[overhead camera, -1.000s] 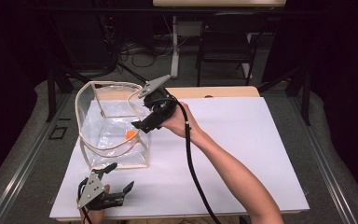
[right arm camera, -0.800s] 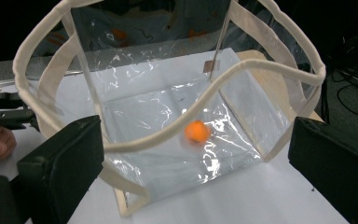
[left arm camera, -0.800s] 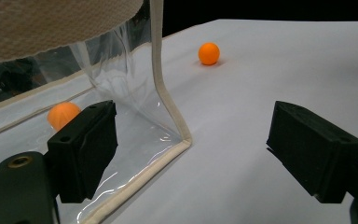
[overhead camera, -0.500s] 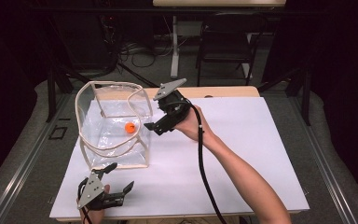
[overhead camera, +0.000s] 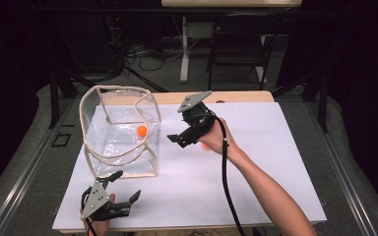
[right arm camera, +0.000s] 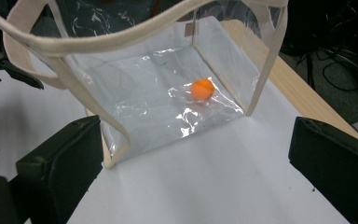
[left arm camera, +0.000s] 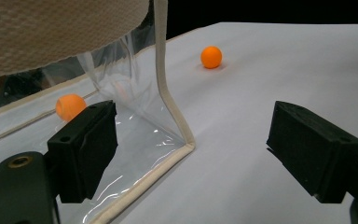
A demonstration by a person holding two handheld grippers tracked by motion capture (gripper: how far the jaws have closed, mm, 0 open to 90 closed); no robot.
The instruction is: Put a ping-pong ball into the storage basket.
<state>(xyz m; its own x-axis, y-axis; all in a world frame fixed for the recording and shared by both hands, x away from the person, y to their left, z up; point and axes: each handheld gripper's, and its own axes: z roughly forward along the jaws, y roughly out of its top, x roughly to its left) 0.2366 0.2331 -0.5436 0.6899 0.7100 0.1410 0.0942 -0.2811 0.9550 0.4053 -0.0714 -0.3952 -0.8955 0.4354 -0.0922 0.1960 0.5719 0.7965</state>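
Observation:
A clear plastic bag (overhead camera: 120, 147) with cream trim and handles stands open on the left of the white table. One orange ball (overhead camera: 141, 130) lies on its floor, also visible through the plastic as the ball (left arm camera: 70, 105) and the ball (right arm camera: 202, 89). A second orange ball (left arm camera: 211, 56) rests on the table outside the bag. My right gripper (overhead camera: 179, 130) hovers just right of the bag, jaws wide open and empty, facing the bag (right arm camera: 121, 46). My left gripper (overhead camera: 126, 186) sits open near the front edge, by the bag's near corner (left arm camera: 186, 142).
The white table top (overhead camera: 256, 162) stretches to the right of the bag. A wooden strip (overhead camera: 236, 97) runs along its far edge. Beyond it are a chair (overhead camera: 236, 49), a stand and cables on the floor.
My right gripper has pulled back to the right, away from the bag's rim. The ball inside the bag has shifted toward the far side. The left gripper has stayed put.

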